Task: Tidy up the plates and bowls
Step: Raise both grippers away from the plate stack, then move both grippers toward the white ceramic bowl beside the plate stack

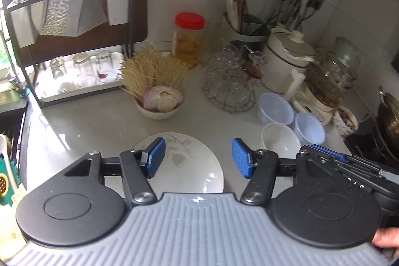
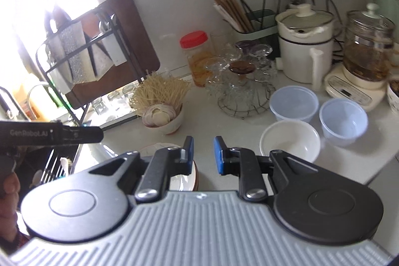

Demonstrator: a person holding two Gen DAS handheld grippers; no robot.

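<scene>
A white plate with a leaf pattern (image 1: 189,166) lies flat on the counter right under my left gripper (image 1: 198,157), which is open with nothing between its blue pads. To its right sit a white bowl (image 1: 280,140) and two translucent plastic bowls (image 1: 275,110) (image 1: 309,127). My right gripper (image 2: 204,155) hovers over the counter with a narrow gap between its pads, which hold nothing. The plate (image 2: 155,146) is mostly hidden under its left finger. The white bowl (image 2: 289,141) lies just right of it. A bowl of noodles and onion (image 1: 159,104) stands further back.
A black dish rack (image 1: 82,46) with glasses stands back left, and a sink (image 1: 10,126) lies at the left edge. Behind are a red-lidded jar (image 1: 188,39), a wire basket of glassware (image 1: 229,89), a white cooker (image 1: 286,64) and a glass kettle (image 2: 364,54). A wok (image 1: 389,116) is far right.
</scene>
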